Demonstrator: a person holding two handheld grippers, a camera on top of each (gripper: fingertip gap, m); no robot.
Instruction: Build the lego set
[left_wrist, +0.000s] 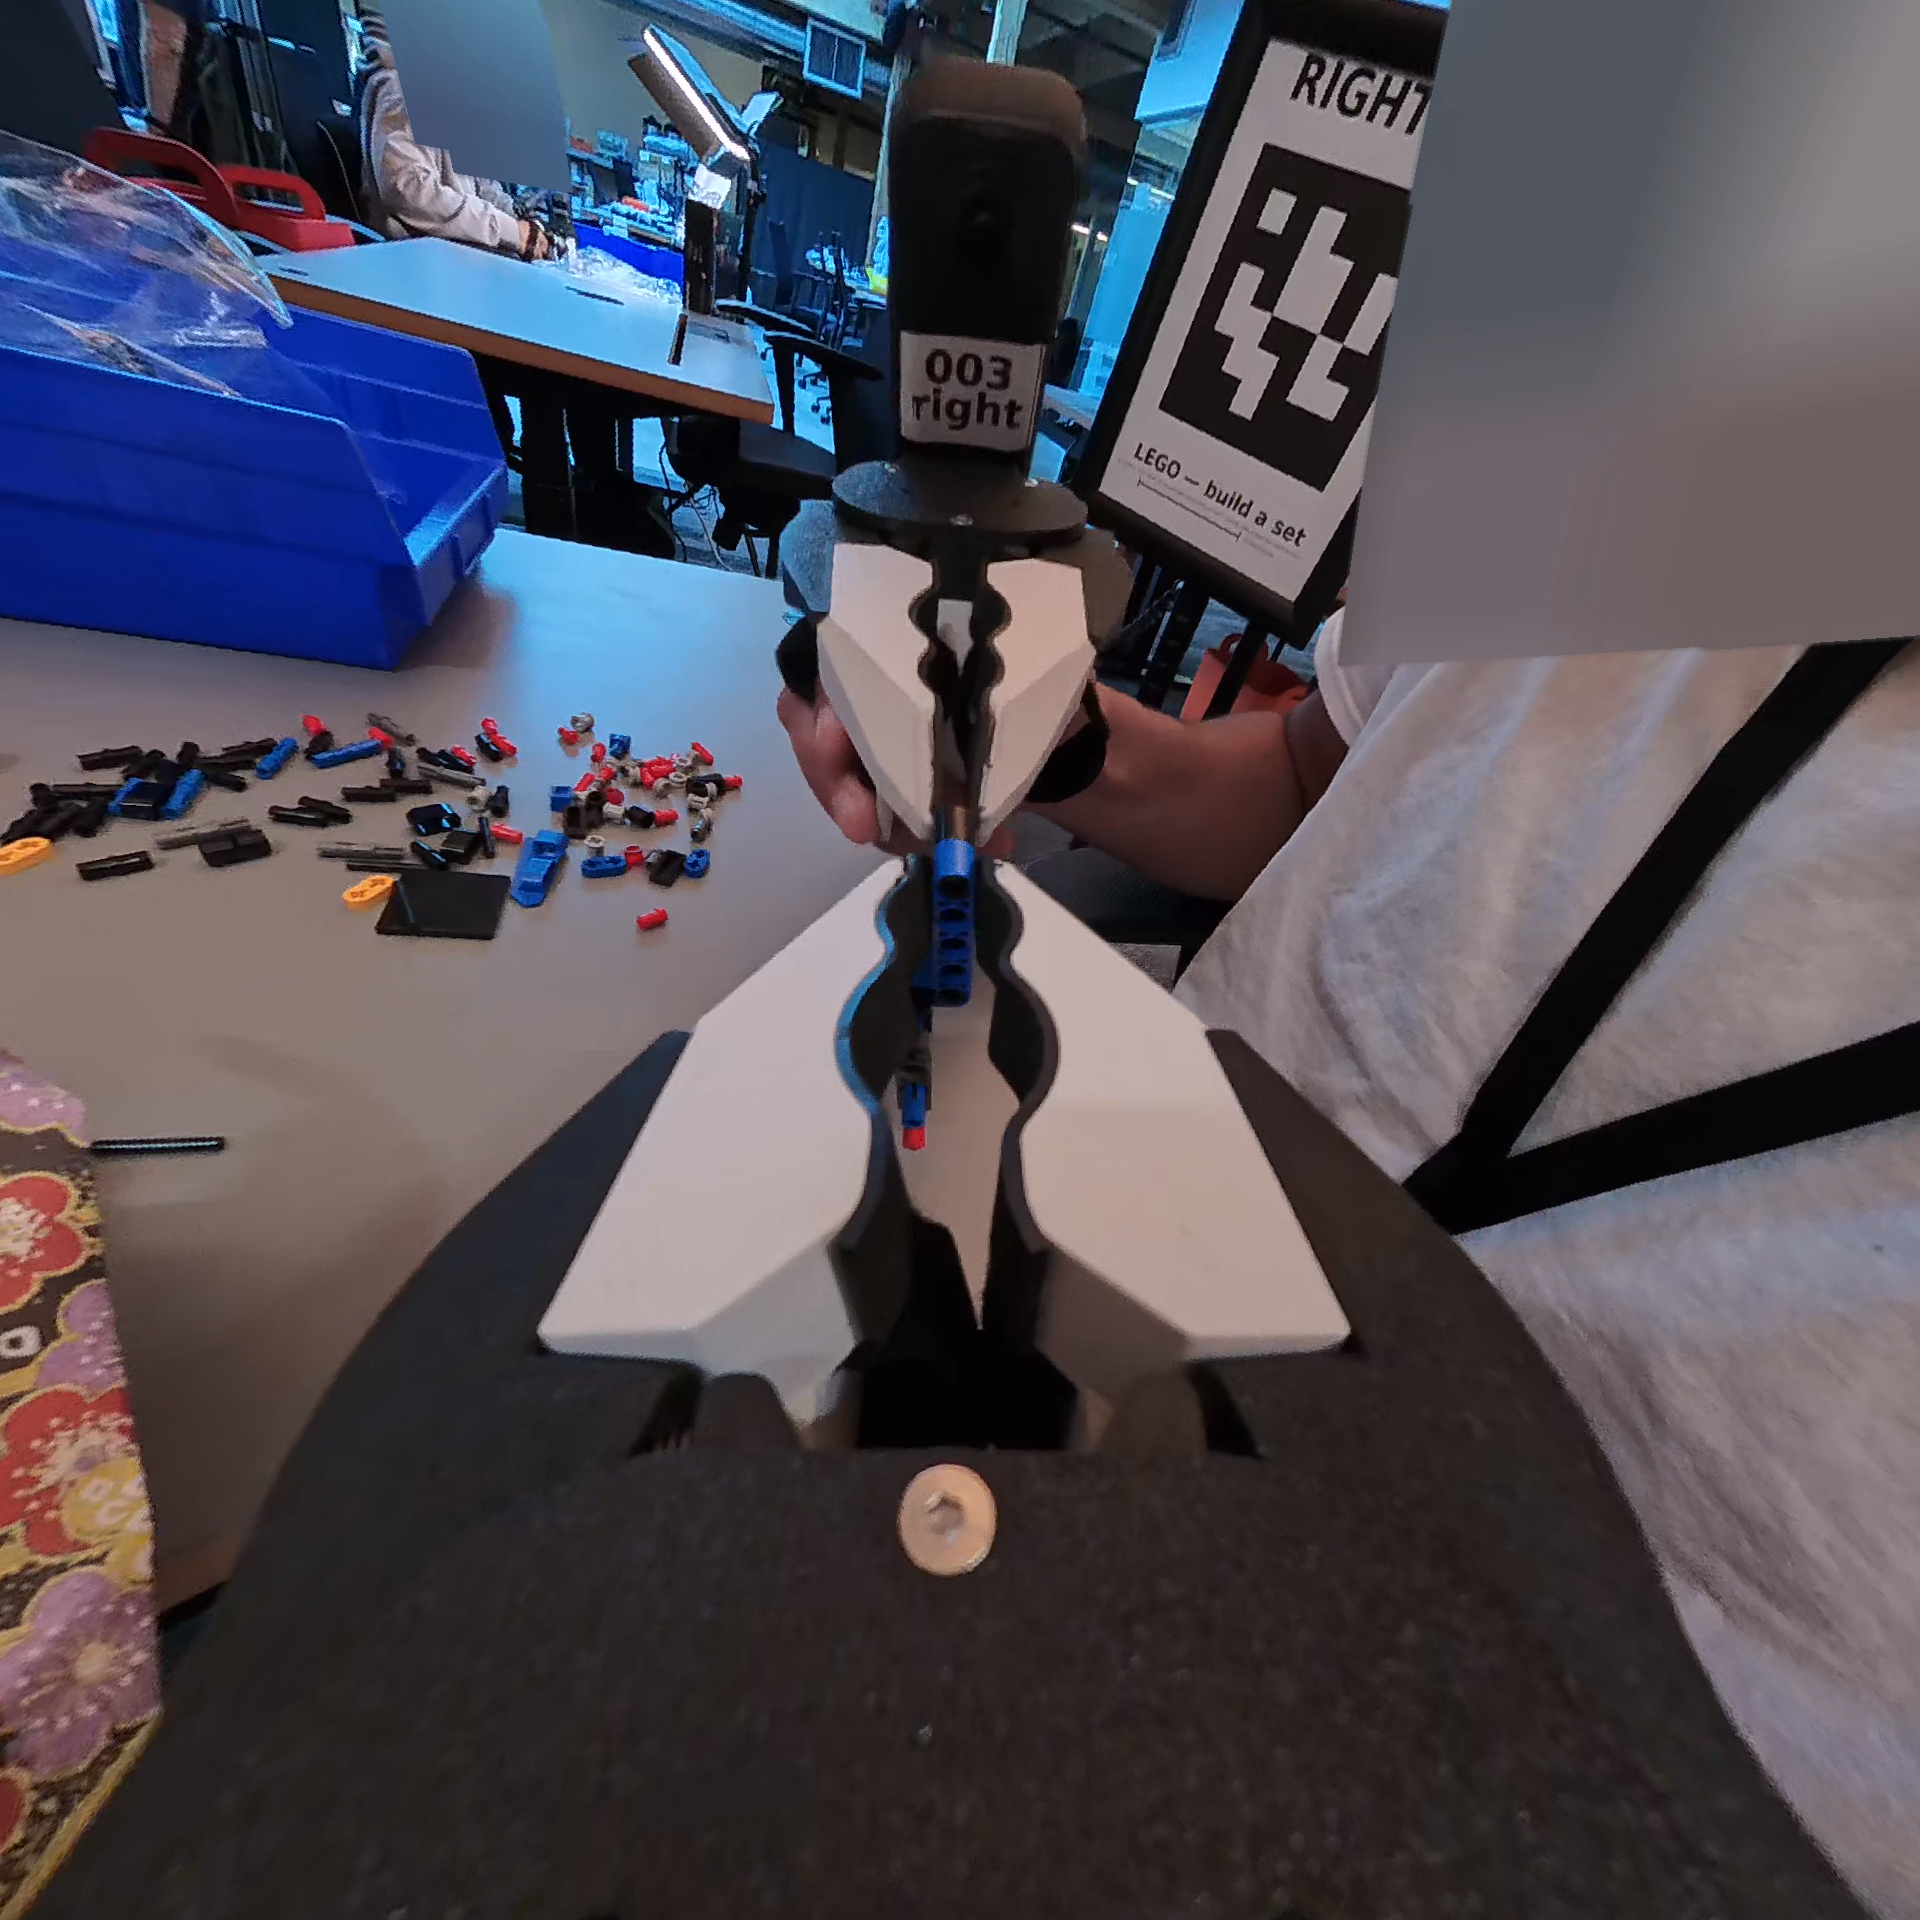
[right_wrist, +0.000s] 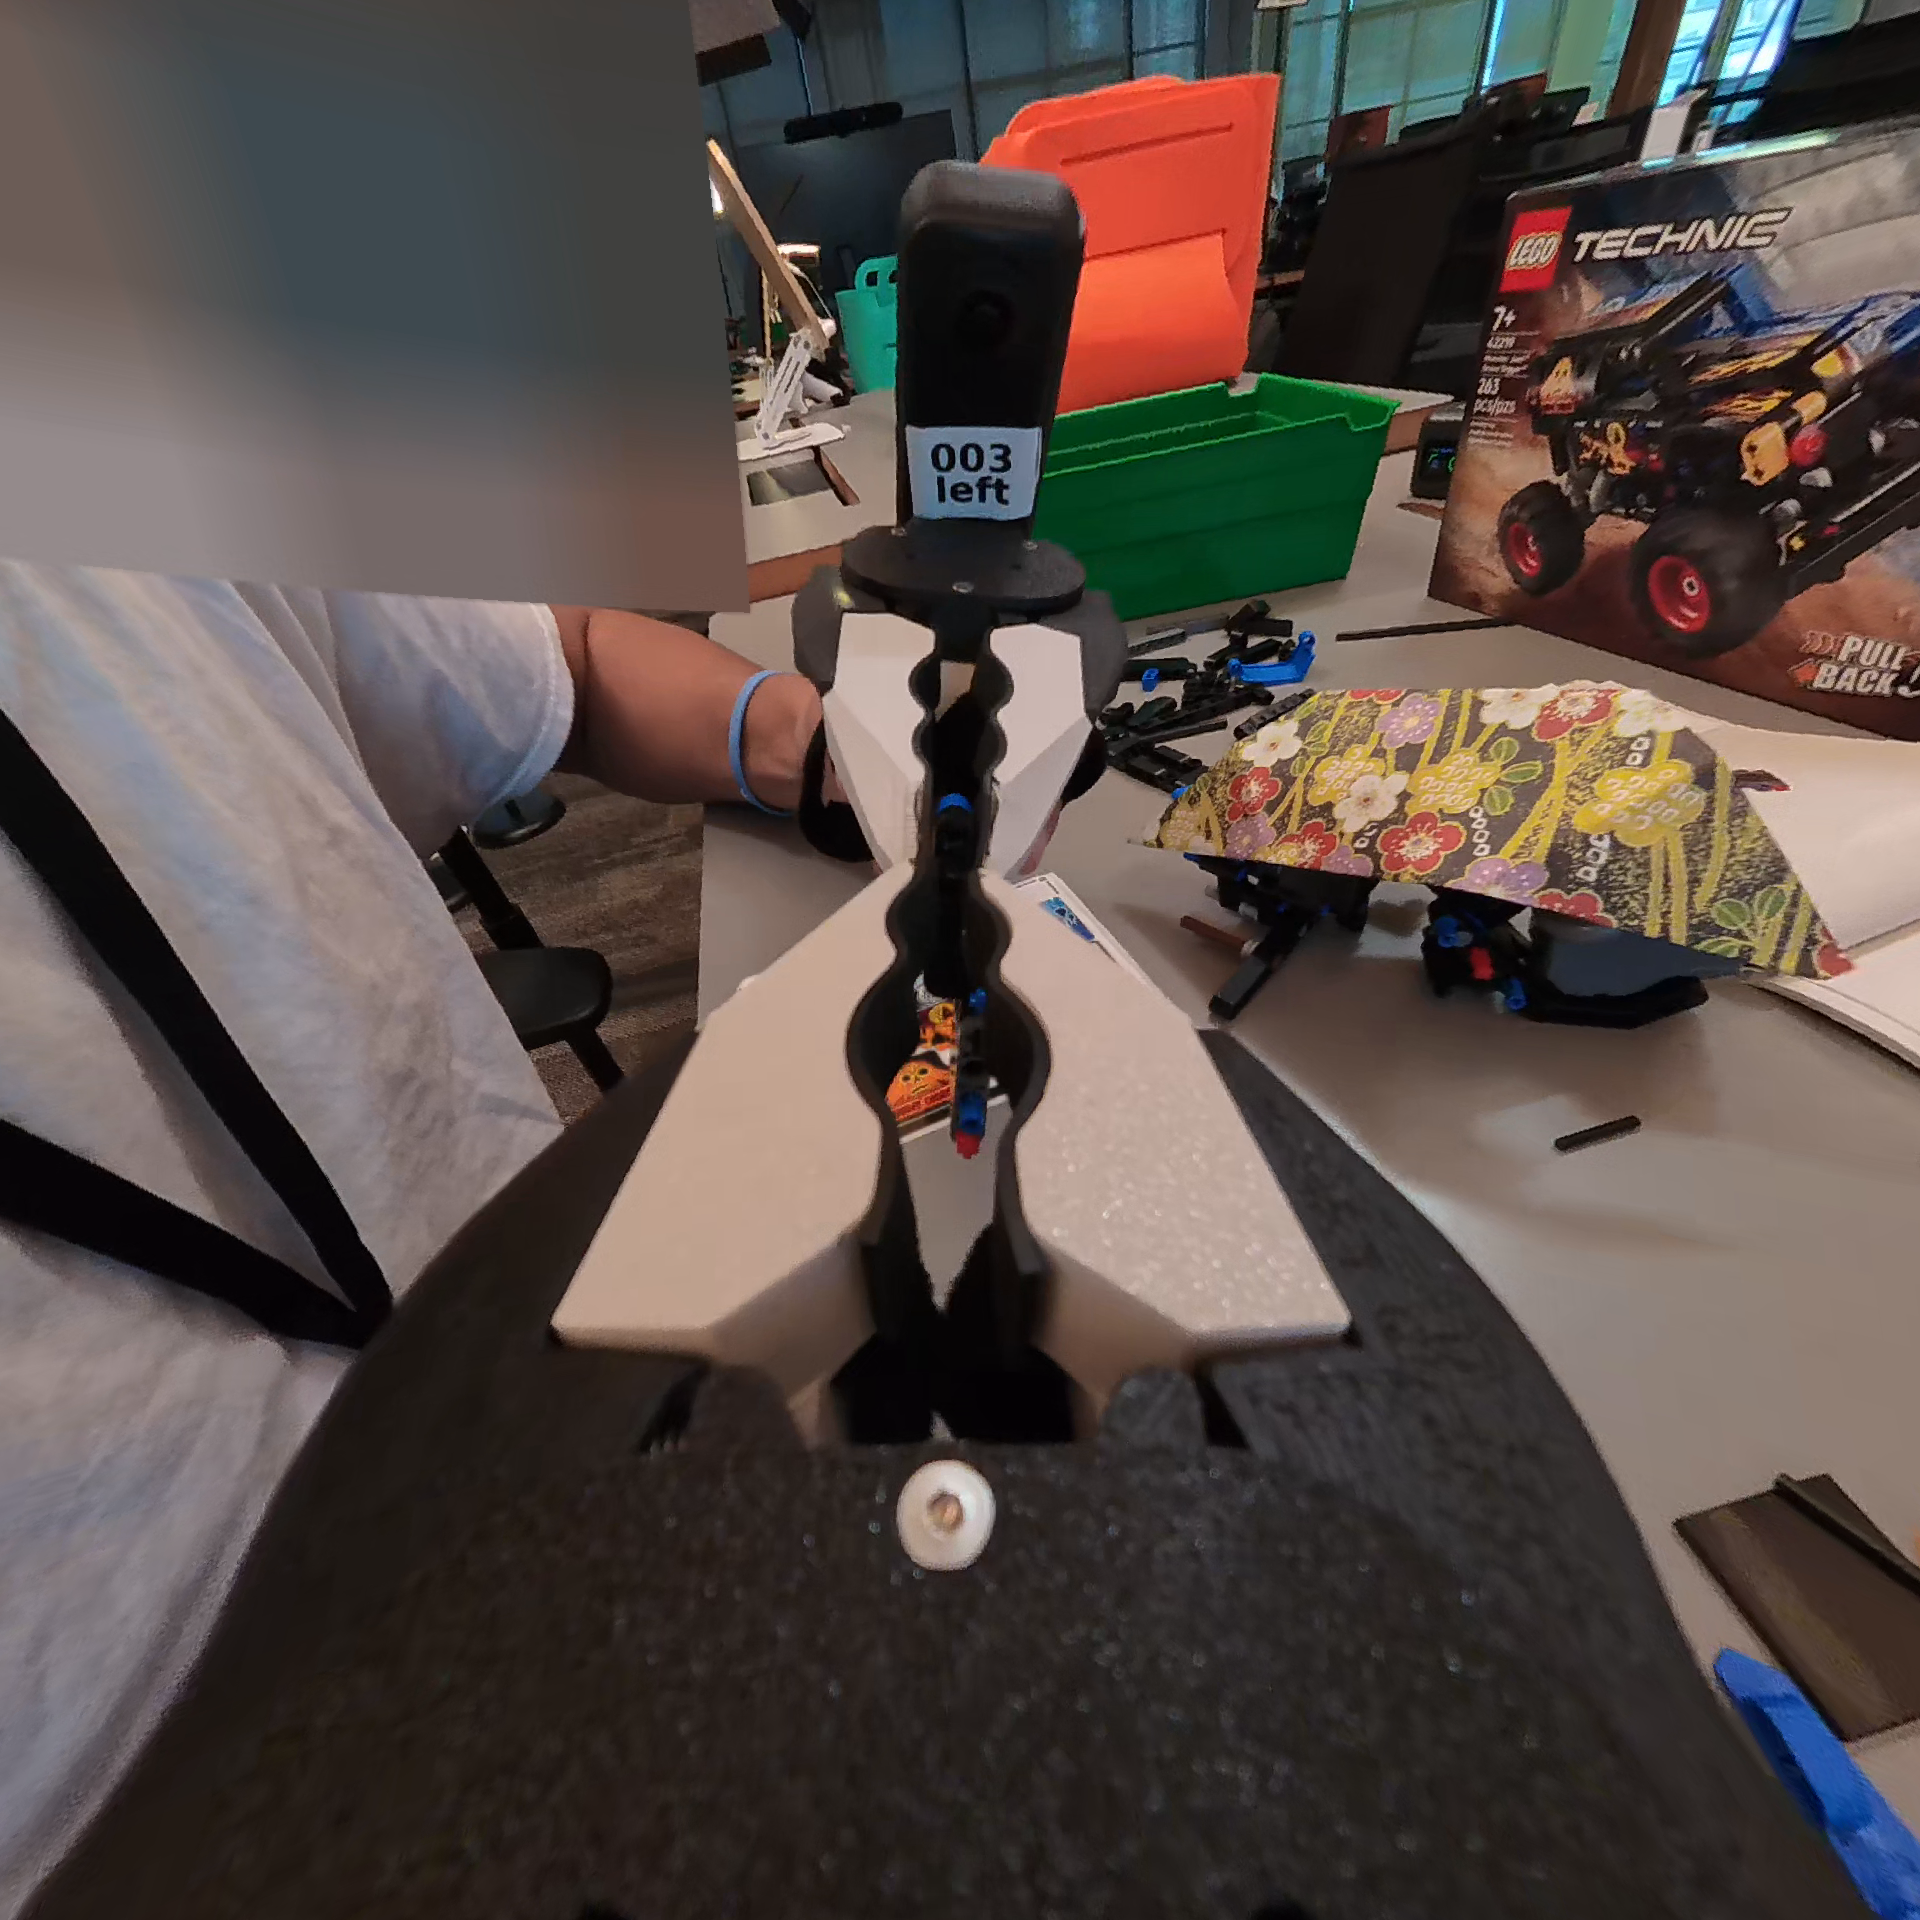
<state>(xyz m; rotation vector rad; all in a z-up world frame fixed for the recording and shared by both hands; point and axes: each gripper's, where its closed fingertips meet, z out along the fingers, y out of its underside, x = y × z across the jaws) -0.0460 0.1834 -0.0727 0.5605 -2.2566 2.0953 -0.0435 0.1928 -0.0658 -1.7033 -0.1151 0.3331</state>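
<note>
On a grey worktable (left_wrist: 582, 997), loose lego pieces (left_wrist: 436, 800) lie scattered at far left. Centre, the left gripper (left_wrist: 940, 914) clamps a blue beam (left_wrist: 951, 920); tip to tip, the right gripper (left_wrist: 951, 821) pinches its far end, probably steadying it while seating a pin.

Open workshop: long worktables (left_wrist: 540, 312), parts bins (right_wrist: 1205, 488), office chairs (left_wrist: 821, 364).

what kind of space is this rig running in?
Looks like a shared workshop or lab: long grey work tables with office chairs, stackable blue plastic parts bins, and a green plastic tote on the bench.
</note>
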